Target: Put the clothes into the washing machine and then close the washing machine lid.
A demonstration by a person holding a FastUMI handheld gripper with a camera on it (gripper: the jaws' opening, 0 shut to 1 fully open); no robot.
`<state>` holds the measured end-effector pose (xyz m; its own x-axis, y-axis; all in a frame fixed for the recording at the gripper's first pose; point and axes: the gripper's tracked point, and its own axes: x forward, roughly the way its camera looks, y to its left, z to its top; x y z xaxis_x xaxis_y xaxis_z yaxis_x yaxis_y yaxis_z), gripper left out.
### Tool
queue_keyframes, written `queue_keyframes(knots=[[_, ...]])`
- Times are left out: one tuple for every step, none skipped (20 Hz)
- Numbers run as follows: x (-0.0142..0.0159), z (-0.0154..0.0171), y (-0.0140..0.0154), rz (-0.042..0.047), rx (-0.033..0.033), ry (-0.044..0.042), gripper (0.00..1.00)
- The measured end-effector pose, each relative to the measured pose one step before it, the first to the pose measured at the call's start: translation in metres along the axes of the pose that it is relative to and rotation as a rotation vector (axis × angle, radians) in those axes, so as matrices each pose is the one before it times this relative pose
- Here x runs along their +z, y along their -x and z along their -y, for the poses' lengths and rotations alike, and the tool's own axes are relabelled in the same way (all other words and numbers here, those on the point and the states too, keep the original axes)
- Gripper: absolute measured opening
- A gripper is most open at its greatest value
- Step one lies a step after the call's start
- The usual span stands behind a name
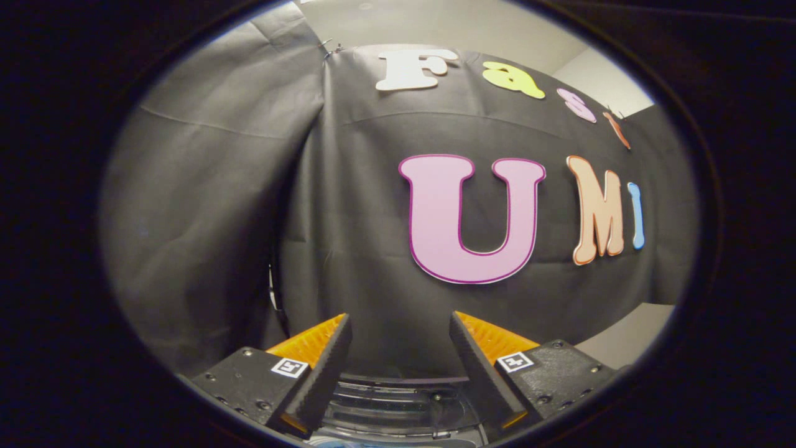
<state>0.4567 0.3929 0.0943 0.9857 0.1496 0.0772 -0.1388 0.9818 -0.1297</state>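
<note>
My gripper (401, 326) is open, its two fingers spread apart with nothing between them. It points at the black cloth wall (373, 205) of the booth. Low down between the fingers, close under the gripper, I see part of the washing machine (398, 404): a curved dark rim with a clear, ribbed lid or top. Whether that lid is open or shut cannot be told. A small patch of blue (348, 443) shows at the very bottom, too small to identify.
The cloth wall folds into a corner left of the fingers (292, 205), with a second cloth panel (205, 205) further left. A pale surface (628, 339) shows beyond the right finger, and a pale ceiling above the cloth.
</note>
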Motion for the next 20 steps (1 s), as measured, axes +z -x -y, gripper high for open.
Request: queue_keyframes(knots=[[-0.00664,0.00165,-0.00638,-0.00429,-0.01338,0.00927,0.96],[-0.00502,-0.00098,-0.00501,-0.00414,-0.00560,0.00531,0.96],[-0.00700,-0.00013,-0.00488,-0.00045,-0.01167,0.00474,0.97],[-0.00530,-0.00043,-0.00420,-0.00333,-0.00974,0.00248,0.97],[-0.00689,-0.00196,-0.00507,-0.01189,0.00030,-0.00284,0.97],[-0.00731,-0.00113,-0.00394,-0.01713,-0.00112,-0.00649,0.97],[-0.00616,0.00159,-0.00285,-0.01491,-0.00767,-0.00863,0.97],[-0.00476,0.00017,-0.00267,-0.01459,-0.00395,-0.01099,0.97],[-0.00264,0.00204,-0.00199,-0.00035,-0.01287,-0.00927,0.97],[0.00031,0.00300,-0.00094,0.00920,-0.01280,-0.00674,0.97],[-0.00157,0.00031,-0.00288,0.00079,-0.00254,-0.00066,0.97],[-0.00290,0.00064,-0.00273,0.00050,-0.00142,0.00517,0.97],[-0.00547,0.00059,-0.00226,-0.01092,0.00439,0.01000,0.97],[-0.00419,-0.00076,-0.00146,-0.00547,0.00559,0.00974,0.97],[-0.00537,-0.00038,-0.00224,-0.01362,0.00457,0.00572,0.97],[-0.00653,0.00123,-0.00191,-0.01609,-0.00519,-0.00640,0.98],[-0.01289,-0.00050,-0.00115,-0.03340,0.00104,-0.01186,0.98],[-0.00882,-0.00343,0.00070,-0.03748,0.02181,-0.02010,0.98],[0.00117,-0.00006,-0.00281,0.02526,0.00550,-0.06152,0.98],[-0.00079,0.00052,0.00233,0.02133,-0.00054,-0.01195,0.98]])
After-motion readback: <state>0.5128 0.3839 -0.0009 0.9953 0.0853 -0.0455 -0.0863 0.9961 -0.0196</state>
